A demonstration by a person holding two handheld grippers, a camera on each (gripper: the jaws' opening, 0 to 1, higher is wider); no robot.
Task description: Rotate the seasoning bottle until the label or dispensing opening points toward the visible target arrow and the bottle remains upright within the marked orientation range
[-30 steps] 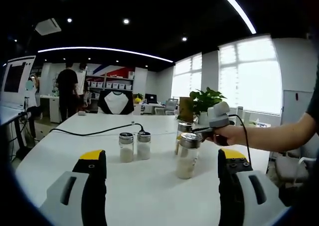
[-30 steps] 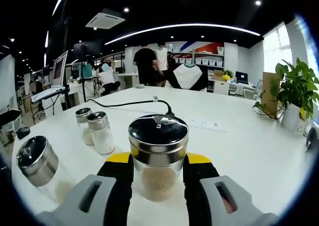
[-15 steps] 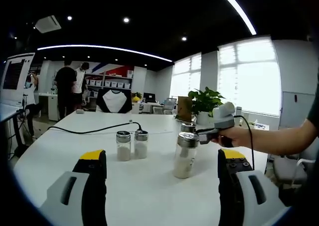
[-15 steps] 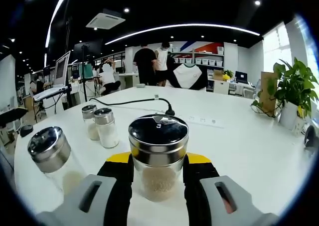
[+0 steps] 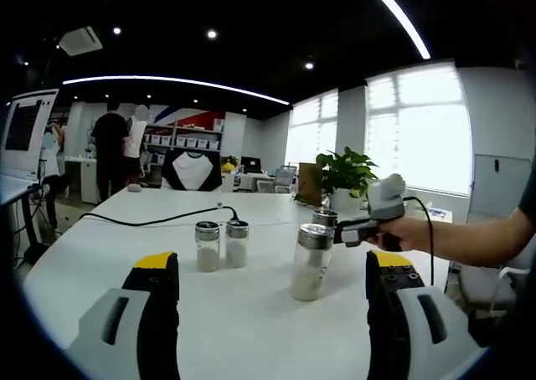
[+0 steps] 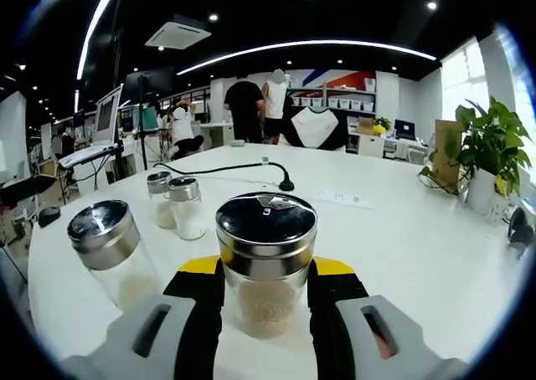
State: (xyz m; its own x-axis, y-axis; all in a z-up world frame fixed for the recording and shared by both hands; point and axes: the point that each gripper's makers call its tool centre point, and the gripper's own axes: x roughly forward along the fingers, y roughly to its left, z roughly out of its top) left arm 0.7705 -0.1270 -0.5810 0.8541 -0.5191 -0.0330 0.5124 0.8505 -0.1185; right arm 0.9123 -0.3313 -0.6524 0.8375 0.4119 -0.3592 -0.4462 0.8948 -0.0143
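A glass seasoning bottle [image 6: 266,267] with a shiny metal lid and pale grains inside stands upright between the yellow-tipped jaws of my right gripper [image 6: 266,273], which is shut on it. In the left gripper view that bottle [image 5: 325,218] is small, just behind another bottle, and a hand holds the right gripper [image 5: 339,227] on it. A second, similar bottle [image 5: 309,263] stands free on the white table [image 5: 251,313]; it also appears as the bottle [image 6: 117,259] to the left in the right gripper view. My left gripper [image 5: 272,267] is open, low over the table, with nothing between its jaws.
Two small shakers [image 5: 221,244] stand side by side left of centre, seen too as the shakers [image 6: 176,204] in the right gripper view. A black cable [image 6: 226,169] runs to a power strip [image 6: 343,198]. A potted plant [image 6: 481,158] is at the right edge. People stand far back.
The right gripper, with its bottle held, has drifted a little to the right in the left gripper view. The right gripper view has swung, so the free bottle and shakers sit further right in it.
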